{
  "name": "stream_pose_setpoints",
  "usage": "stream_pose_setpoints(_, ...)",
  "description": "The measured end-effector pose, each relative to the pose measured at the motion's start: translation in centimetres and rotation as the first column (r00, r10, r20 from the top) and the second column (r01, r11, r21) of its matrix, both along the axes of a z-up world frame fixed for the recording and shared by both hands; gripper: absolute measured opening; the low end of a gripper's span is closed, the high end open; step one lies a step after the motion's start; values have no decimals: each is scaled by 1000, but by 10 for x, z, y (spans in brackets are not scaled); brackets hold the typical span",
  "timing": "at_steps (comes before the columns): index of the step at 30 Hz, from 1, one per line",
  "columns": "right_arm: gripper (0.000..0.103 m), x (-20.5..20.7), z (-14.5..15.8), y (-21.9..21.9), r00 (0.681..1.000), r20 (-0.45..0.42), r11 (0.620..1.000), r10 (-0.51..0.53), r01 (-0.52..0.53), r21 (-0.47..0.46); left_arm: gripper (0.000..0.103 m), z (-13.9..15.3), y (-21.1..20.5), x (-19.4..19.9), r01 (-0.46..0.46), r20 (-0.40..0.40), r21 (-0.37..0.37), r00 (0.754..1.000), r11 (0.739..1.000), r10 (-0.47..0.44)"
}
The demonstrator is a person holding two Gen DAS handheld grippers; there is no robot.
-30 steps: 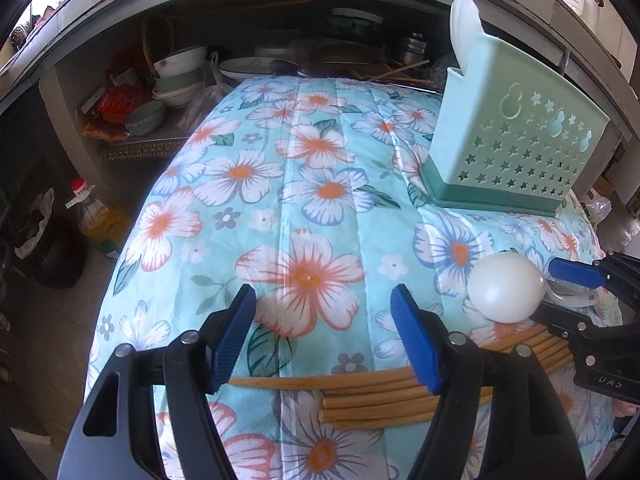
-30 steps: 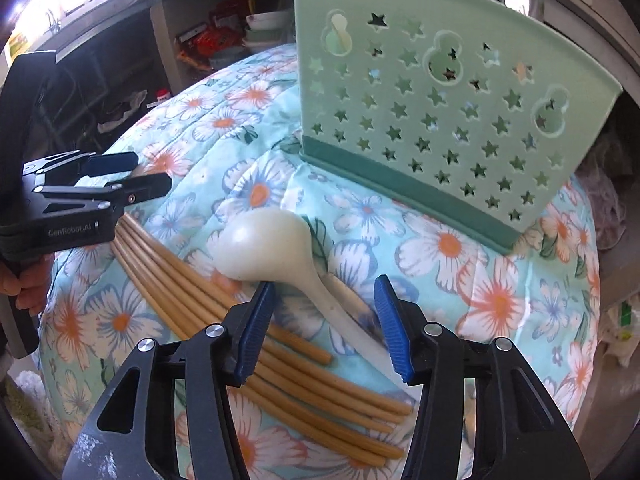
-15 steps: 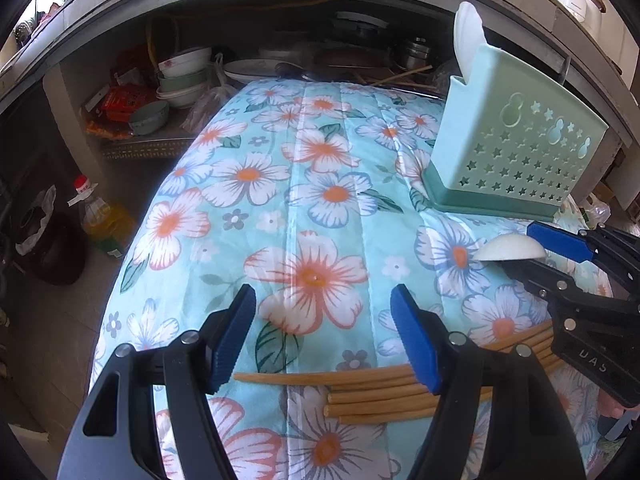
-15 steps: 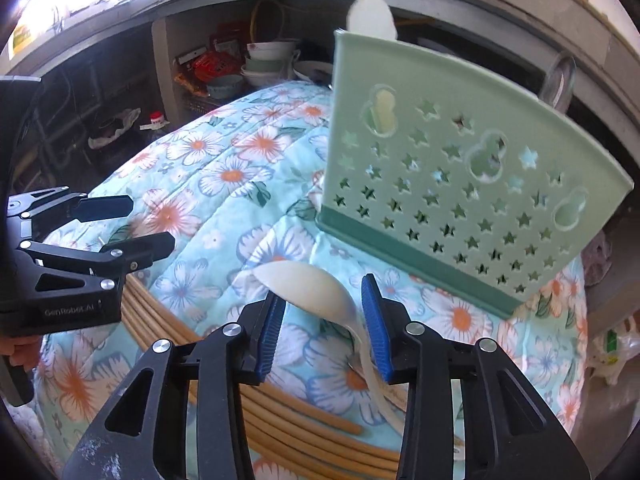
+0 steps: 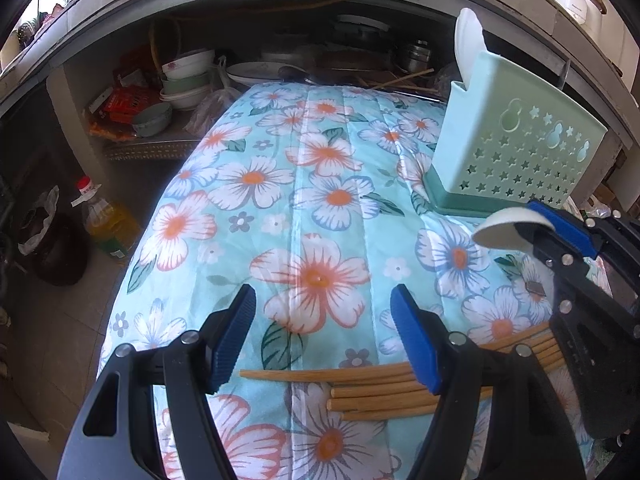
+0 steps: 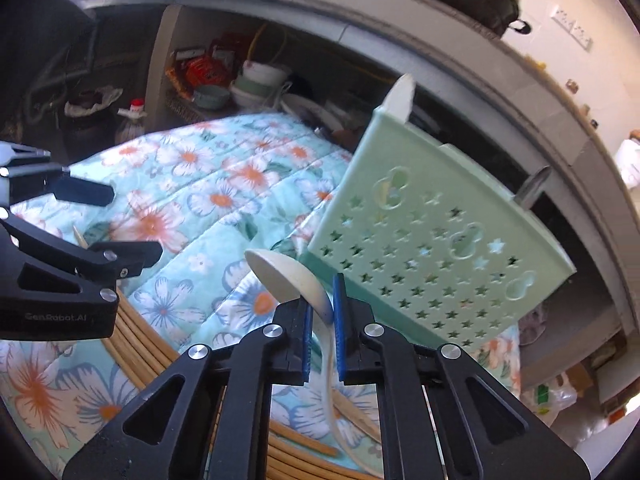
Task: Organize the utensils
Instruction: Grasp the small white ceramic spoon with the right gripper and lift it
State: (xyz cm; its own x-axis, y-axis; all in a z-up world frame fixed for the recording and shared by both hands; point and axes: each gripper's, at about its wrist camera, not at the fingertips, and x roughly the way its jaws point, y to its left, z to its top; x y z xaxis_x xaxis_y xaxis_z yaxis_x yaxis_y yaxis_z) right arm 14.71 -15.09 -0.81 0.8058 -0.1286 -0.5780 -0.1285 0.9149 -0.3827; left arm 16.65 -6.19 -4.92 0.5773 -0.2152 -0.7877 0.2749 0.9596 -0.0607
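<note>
My right gripper (image 6: 322, 320) is shut on a white spoon (image 6: 286, 278) at its neck and holds it lifted, bowl forward, in front of the green utensil holder (image 6: 432, 256). In the left wrist view the spoon (image 5: 502, 230) and right gripper (image 5: 560, 236) are at the right, near the holder (image 5: 516, 148). Another white spoon (image 5: 468, 46) stands in the holder's left end. My left gripper (image 5: 324, 340) is open and empty above the floral cloth, just behind a bundle of wooden chopsticks (image 5: 384, 390).
The table has a floral cloth (image 5: 304, 184). Behind it a shelf holds stacked bowls (image 5: 186, 80) and plates. An oil bottle (image 5: 106, 220) stands on the floor at the left. The chopsticks also show in the right wrist view (image 6: 144, 354).
My right gripper closed on the spoon and lifted it off the cloth, tilting up toward the holder. The left gripper stayed open in place.
</note>
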Motion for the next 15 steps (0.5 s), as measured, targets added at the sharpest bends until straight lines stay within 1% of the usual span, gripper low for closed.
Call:
stream_pose_setpoints(3, 5, -9, 17, -12, 998, 50, 998, -36, 33, 58, 67, 4, -1, -1, 5, 7, -2, 1000, 1000, -5)
stream_pose_setpoints(6, 4, -22, 35, -30, 991, 94, 985, -93, 78, 154, 67, 7, -2, -3, 14, 16, -3, 1000, 1000, -14)
stream_pose_setpoints(11, 3, -51, 59, -68, 969, 142, 929, -205, 146, 340, 68, 11, -8, -4, 32, 22, 1, 999, 999, -32)
stream_pose_setpoints(15, 3, -75, 66, -95, 952, 138, 870, -274, 184, 457, 67, 15, -17, -7, 55, 30, 7, 998, 998, -56)
